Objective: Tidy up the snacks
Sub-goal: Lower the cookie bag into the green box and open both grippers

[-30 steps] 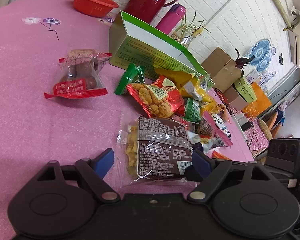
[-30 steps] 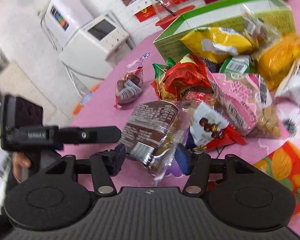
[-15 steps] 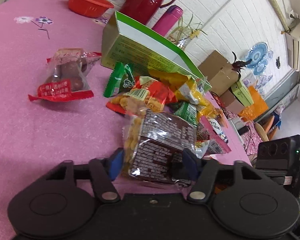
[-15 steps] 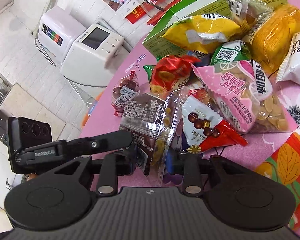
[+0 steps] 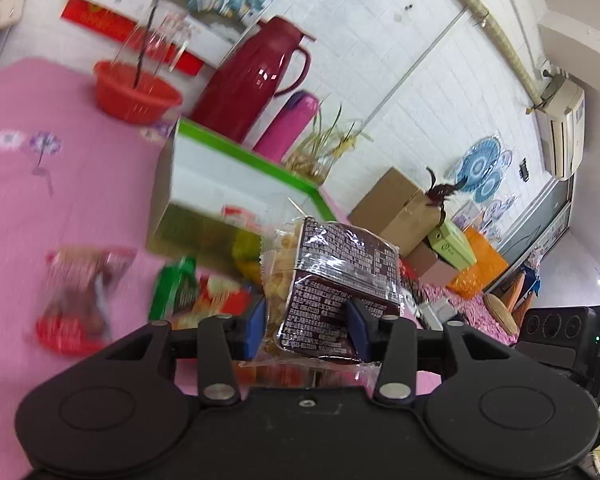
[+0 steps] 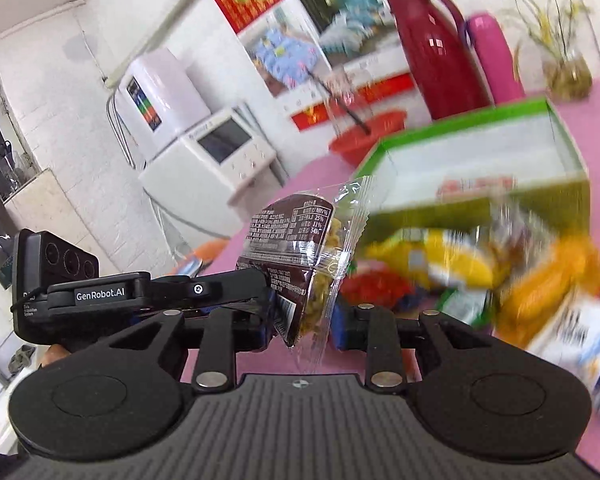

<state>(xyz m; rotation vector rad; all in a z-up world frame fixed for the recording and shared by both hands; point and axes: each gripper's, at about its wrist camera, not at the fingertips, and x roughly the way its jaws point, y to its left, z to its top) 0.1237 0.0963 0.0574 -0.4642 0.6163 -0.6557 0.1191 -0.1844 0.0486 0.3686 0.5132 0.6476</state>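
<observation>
Pink-clothed bench (image 5: 60,200) carries the open green-rimmed cardboard box (image 6: 480,152), sitting at 12 o'clock from the loose snack pile (image 6: 480,264). Brown-and-clear plastic snack packet (image 5: 336,276) is off the bench, held in the air between both tools. Left hand-held gripper (image 5: 306,330) is clenched on its near edge; right hand-held gripper (image 6: 302,322) pinches the other end. To do this well: move both in step, keep the packet level, clear the box rim, and release only once it's over the box opening.
</observation>
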